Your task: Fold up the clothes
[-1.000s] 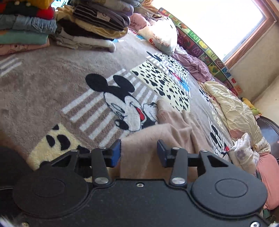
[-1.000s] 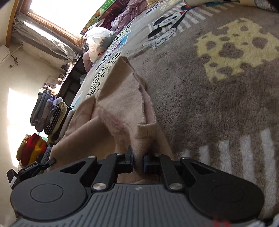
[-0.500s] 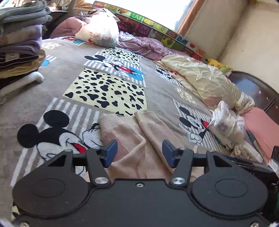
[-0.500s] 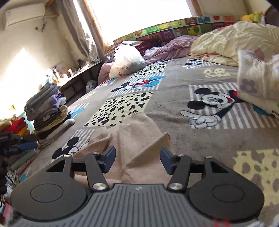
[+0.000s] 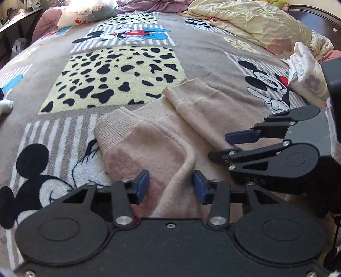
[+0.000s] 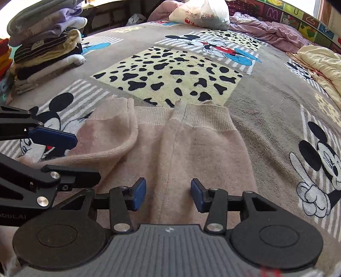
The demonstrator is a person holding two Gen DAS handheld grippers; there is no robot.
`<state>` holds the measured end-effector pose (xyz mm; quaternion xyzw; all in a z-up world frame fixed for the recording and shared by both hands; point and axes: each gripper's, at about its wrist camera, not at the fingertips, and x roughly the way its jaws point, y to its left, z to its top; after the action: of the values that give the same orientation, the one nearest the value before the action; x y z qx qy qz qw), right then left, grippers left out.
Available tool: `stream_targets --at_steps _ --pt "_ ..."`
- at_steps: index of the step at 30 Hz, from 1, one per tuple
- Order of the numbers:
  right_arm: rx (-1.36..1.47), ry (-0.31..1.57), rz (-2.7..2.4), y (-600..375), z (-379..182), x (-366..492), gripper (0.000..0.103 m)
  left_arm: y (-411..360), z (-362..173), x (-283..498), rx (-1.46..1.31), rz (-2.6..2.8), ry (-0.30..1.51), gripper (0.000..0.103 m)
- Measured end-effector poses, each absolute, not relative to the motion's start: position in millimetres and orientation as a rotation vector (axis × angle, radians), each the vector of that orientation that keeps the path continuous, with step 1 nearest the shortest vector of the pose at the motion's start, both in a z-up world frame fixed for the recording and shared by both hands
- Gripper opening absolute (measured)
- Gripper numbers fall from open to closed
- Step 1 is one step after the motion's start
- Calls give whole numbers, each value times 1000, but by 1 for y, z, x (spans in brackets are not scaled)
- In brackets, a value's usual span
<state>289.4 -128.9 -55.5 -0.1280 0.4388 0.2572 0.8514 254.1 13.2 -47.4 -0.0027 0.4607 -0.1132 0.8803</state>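
Note:
A pale pink knit garment (image 5: 170,136) with ribbed cuffs lies spread on the cartoon-mouse blanket (image 5: 119,72), its two cuffed ends pointing away from me. My left gripper (image 5: 170,188) hovers over its near left part; the jaws are closing, a raised fold of the knit runs between them, and the pads do not press on it. My right gripper (image 6: 168,197) is over the near right part (image 6: 191,149), jaws also closing, with flat cloth below and nothing pinched. Each gripper shows in the other's view: the right gripper (image 5: 221,144) and the left gripper (image 6: 85,155).
A pile of folded clothes (image 6: 42,44) stands at the blanket's far left. A white plastic bag (image 6: 200,15) and purple bedding (image 6: 266,32) lie at the back. A cream quilt (image 5: 251,23) and a floral cloth (image 5: 304,72) lie on the right.
The right gripper let go of the pink cuff it was pinching. Both grippers swung round to the near end of the garment, which now lies flatter, and their jaws narrowed after opening wide.

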Motion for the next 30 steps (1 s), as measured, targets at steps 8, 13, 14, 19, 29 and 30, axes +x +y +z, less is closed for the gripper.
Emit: stream_targets --at_steps 8,13,14,19,29,30 --pt "-81 837 437 -206 -23 305 9 56 -16 252 -166 -249 853 7" --pt "164 757 269 -316 12 305 9 112 -1 240 -270 -179 806 6" --pt "198 761 243 -337 13 304 9 122 -5 238 -280 -164 820 6" --pt "259 935 172 -387 -29 311 12 146 -33 232 -281 -118 907 23" --pt "388 920 273 -392 -42 345 60 123 -38 283 -84 -250 885 53" --pt "390 937 279 -392 -44 352 60 117 -43 291 -34 -269 893 53"
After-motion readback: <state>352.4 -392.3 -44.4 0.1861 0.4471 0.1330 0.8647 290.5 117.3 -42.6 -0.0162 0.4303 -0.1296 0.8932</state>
